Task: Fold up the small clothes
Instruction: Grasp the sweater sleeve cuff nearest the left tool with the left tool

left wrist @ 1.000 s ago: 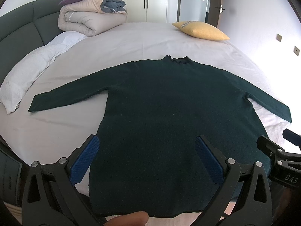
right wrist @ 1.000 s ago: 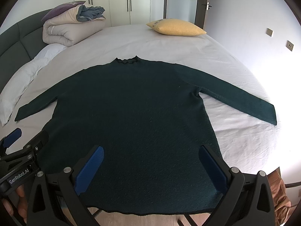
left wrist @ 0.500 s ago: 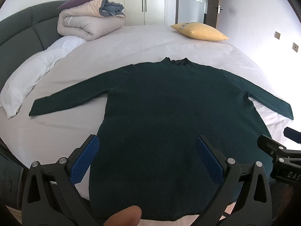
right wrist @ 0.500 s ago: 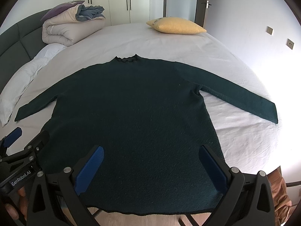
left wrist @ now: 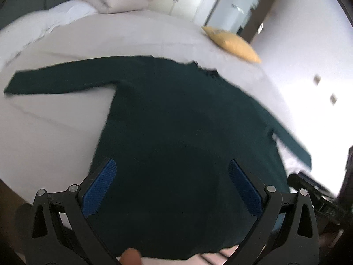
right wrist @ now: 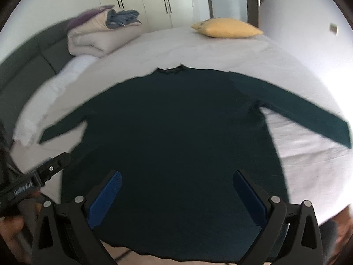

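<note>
A dark green long-sleeved sweater (left wrist: pixel 176 121) lies flat on the white bed, neck away from me and both sleeves spread out; it also shows in the right wrist view (right wrist: pixel 176 132). My left gripper (left wrist: pixel 172 185) is open and empty, hovering above the sweater's hem on its left side. My right gripper (right wrist: pixel 177 191) is open and empty above the hem. Each gripper shows at the edge of the other's view, the right one (left wrist: pixel 317 194) and the left one (right wrist: pixel 37 176). Both views are motion-blurred.
A yellow pillow (right wrist: pixel 227 28) lies at the far side of the bed (right wrist: pixel 220 50). A rolled beige duvet (right wrist: pixel 97 37) with clothes on it sits at the far left, beside white pillows (right wrist: pixel 53 88) and a dark headboard (right wrist: pixel 26 59). Wardrobes and a door stand behind.
Both grippers have moved forward and lower over the sweater. The left one has swung and tilted, so its view now turns to the right. The sweater lies as before.
</note>
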`<state>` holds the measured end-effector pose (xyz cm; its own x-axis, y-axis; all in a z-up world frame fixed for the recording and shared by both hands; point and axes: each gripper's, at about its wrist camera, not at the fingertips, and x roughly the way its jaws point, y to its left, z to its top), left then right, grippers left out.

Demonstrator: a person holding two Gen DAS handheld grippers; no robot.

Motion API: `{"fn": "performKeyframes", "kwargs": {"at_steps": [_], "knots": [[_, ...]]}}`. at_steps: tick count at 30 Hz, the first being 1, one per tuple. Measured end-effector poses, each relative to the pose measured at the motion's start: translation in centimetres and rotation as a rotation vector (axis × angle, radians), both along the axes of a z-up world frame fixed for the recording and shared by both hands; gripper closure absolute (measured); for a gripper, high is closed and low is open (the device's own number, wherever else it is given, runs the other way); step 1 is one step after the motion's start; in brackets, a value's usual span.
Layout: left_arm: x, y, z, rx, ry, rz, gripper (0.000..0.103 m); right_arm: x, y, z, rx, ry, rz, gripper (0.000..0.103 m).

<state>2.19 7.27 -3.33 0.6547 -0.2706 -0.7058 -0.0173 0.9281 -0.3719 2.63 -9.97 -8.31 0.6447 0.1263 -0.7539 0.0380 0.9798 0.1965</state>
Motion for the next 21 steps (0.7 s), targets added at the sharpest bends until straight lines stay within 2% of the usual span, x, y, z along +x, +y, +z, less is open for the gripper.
{"fn": "performKeyframes", "kwargs": {"at_steps": [2, 5, 7, 8, 10, 11, 15, 18, 21], "knots": [[0.1, 1.6, 0.3, -0.022, -0.044, 0.027, 0.0, 0.2, -0.8, 0.0, 0.064, -0.015, 0.004, 0.0], [1.3, 4.5, -0.2, -0.096, 0.007, 0.051, 0.0, 0.3, -1.9, 0.1, 0.149, -0.028, 0.012, 0.0], [1.5, 8.0, -0.4, -0.146, -0.009, 0.156, 0.0, 0.3, -2.3, 0.0, 0.193, -0.019, 0.023, 0.0], [1.2, 10.8, -0.2, -0.186, -0.061, 0.241, 0.0, 0.3, -2.5, -0.1, 0.214, -0.013, 0.029, 0.0], [1.2, 15.0, -0.6, -0.287, -0.109, 0.344, 0.0, 0.8, -3.0, -0.3, 0.257, 0.003, 0.035, 0.0], [1.5, 18.4, -1.3, -0.378, -0.116, 0.427, 0.0, 1.5, -3.4, -0.4, 0.281, 0.013, 0.032, 0.0], [2.0, 27.9, -4.7, -0.653, -0.145, 0.641, 0.0, 3.1, -4.5, -1.3, 0.398, 0.064, 0.002, 0.0], [2.5, 33.2, -6.9, -0.763, -0.153, 0.75, 0.001, 4.6, -5.1, -2.0, 0.473, 0.083, -0.034, 0.0], [3.0, 36.9, -10.1, -0.86, -0.123, 0.849, 0.002, 5.8, -4.9, -2.5, 0.456, 0.108, -0.039, 0.003]]}}
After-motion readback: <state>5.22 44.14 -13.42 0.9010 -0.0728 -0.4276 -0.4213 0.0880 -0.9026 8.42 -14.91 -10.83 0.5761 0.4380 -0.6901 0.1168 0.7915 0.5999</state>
